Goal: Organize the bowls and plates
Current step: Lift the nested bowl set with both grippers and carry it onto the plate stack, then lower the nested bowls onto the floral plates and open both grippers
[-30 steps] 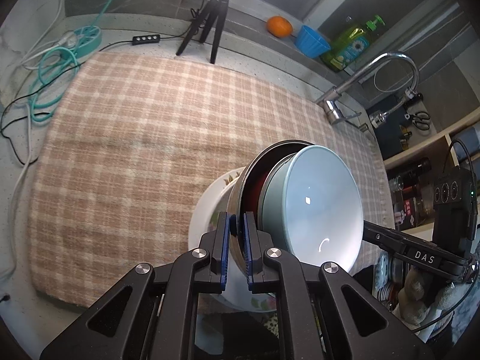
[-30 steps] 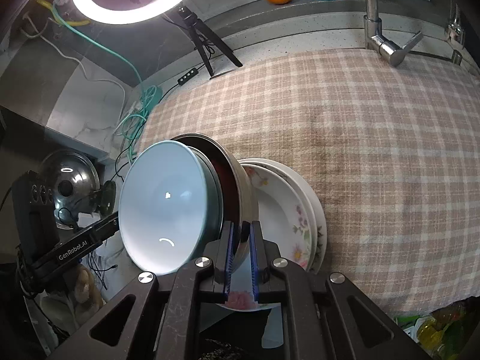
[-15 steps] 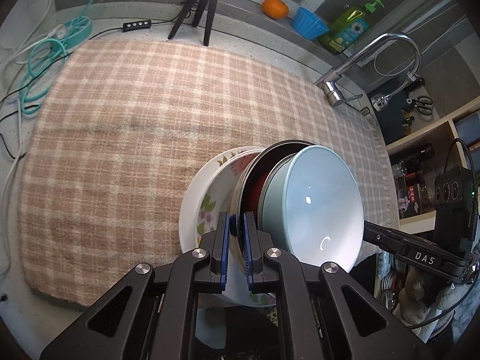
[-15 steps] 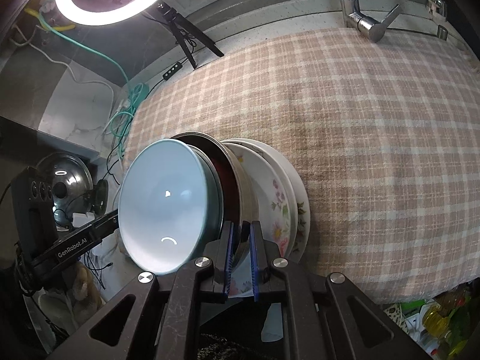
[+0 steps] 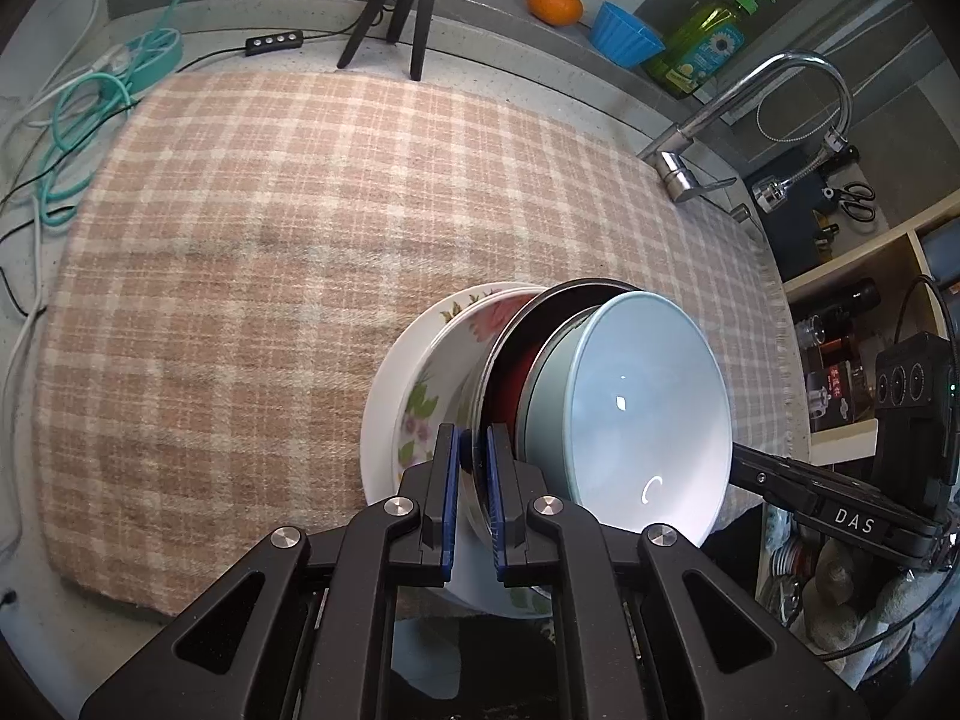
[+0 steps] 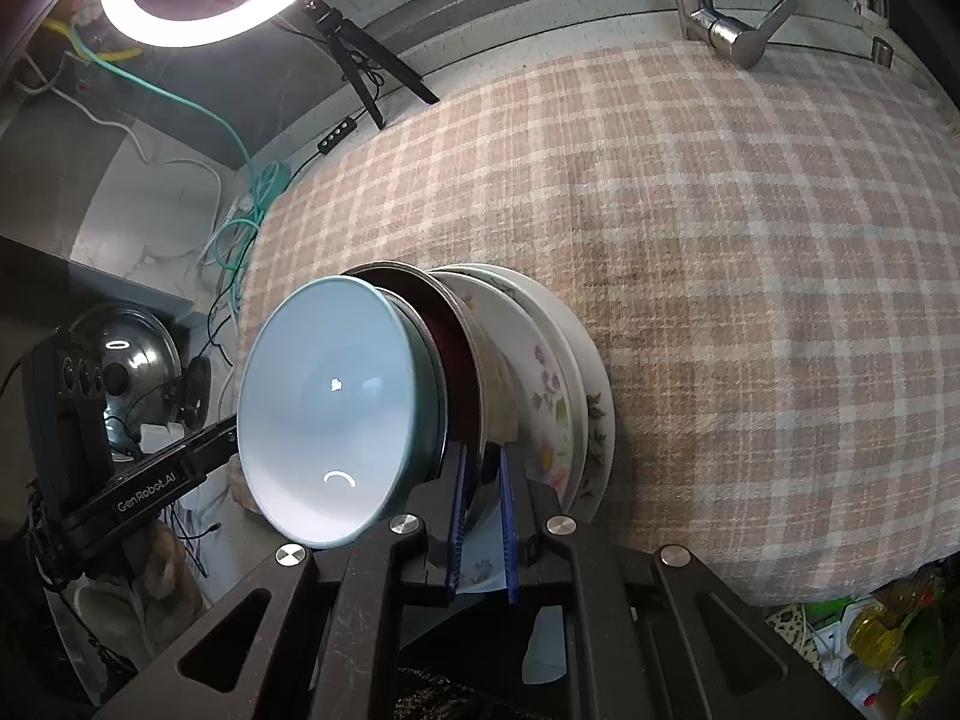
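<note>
The left tongs [image 5: 473, 483] and the right tongs [image 6: 481, 516] each pinch the rim of the metal bowl [image 5: 510, 360] from opposite sides, with the pale blue bowl [image 5: 648, 414] nested inside it. The pair hangs just above the floral plates [image 5: 420, 396], apparently about to be stacked on them. The next move calls for lowering both sides evenly, centred over the plates, before either grip lets go. The plates sit at the near edge of the checked cloth [image 5: 270, 240] covering the tabletop; beyond them stand a faucet [image 5: 780, 96], a tripod [image 5: 402, 6] and an orange [image 5: 555, 3].
</note>
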`<state>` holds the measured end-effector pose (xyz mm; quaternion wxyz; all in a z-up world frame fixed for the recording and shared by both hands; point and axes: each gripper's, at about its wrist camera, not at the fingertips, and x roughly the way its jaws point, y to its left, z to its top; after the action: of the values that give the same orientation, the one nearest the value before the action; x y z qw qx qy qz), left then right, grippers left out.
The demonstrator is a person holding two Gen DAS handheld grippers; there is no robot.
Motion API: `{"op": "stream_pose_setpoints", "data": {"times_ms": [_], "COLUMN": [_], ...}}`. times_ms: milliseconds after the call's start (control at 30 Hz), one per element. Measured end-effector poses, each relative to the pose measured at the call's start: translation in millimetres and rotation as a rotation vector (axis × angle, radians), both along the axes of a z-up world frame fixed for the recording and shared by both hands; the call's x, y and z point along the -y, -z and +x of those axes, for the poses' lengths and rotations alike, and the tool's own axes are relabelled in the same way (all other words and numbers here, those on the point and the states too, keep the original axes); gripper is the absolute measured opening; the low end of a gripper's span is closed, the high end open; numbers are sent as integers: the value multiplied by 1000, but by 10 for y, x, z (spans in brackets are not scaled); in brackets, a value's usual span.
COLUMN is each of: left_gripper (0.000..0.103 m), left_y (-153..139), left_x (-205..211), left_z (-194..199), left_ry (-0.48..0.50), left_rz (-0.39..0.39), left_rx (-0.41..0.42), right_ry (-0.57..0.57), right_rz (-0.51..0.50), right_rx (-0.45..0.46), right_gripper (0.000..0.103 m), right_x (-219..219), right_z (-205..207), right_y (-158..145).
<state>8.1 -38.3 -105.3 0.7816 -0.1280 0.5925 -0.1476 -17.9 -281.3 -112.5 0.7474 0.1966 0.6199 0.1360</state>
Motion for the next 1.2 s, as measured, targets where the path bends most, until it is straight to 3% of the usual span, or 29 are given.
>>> {"op": "stream_pose_setpoints", "data": {"times_ms": [500, 733, 1200], "left_gripper": [7, 14, 15], "left_y": [-11, 0, -317], "left_x": [22, -10, -94], "left_z": [19, 16, -128], "left_ry": [30, 37, 33], "left_rz": [15, 37, 102], "left_rx": [15, 20, 130], "right_ry": [-15, -32, -35], "right_rz": [-2, -17, -130], "right_rx": [8, 24, 124], "right_gripper": [11, 12, 12], "right_x": [-19, -45, -8], "right_z": [3, -19, -150], "right_y": [18, 1, -203]}}
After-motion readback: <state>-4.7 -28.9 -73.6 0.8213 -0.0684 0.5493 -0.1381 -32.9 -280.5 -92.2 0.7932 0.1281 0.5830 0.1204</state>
